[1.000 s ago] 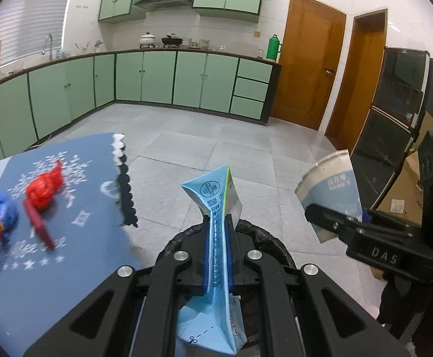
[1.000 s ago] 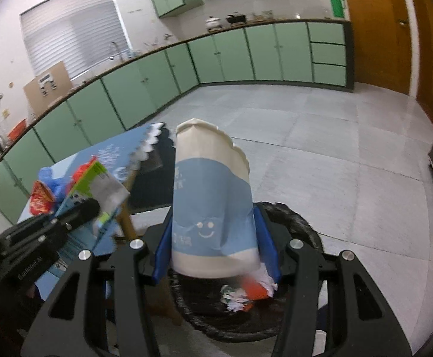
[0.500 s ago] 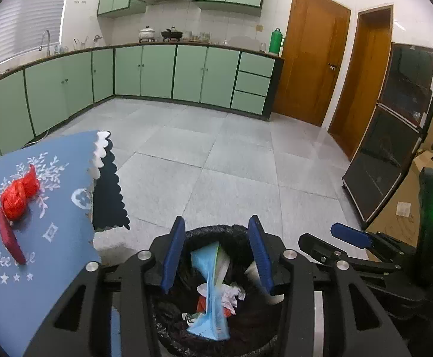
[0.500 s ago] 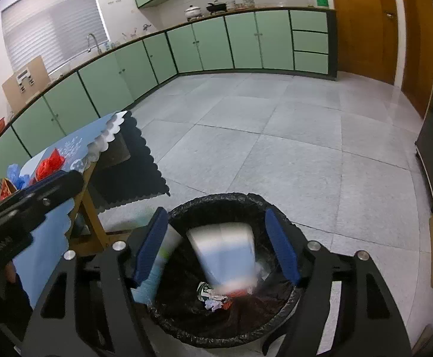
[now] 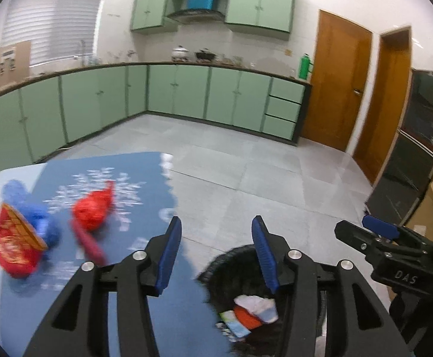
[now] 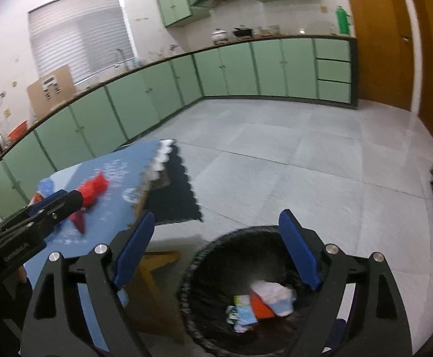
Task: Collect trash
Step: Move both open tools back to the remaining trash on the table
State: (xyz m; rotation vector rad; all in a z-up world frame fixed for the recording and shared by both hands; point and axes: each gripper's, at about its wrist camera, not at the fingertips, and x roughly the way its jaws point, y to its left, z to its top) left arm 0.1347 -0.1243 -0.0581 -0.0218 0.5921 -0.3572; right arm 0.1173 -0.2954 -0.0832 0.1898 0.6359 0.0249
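A black-lined trash bin [image 5: 246, 255] [image 6: 216, 247] stands on the floor beside the table, holding a carton, a paper cup and other scraps [image 6: 258, 300]. My left gripper [image 5: 216, 232] hangs over the table's edge and the bin's rim, its jaws opening with nothing between them. My right gripper [image 6: 213, 232] hovers above the bin, its jaws also opening and empty. On the blue tablecloth [image 5: 145, 178] lie a red crumpled wrapper [image 5: 93, 208], a red stick-shaped piece [image 5: 88, 242], a red-and-gold packet [image 5: 15, 247] and blue crumpled trash [image 5: 35, 208].
Green cabinets [image 5: 186, 95] line the far walls, with wooden doors [image 5: 341, 89] at the right. A dark glass-fronted cabinet [image 5: 415, 148] and a cardboard box stand at the right. Grey floor tiles [image 6: 305, 163] stretch beyond the bin.
Both grippers let go: the blue carton and the paper cup dropped into the bin. Both views have since swung left toward the table, with the jaws wider apart.
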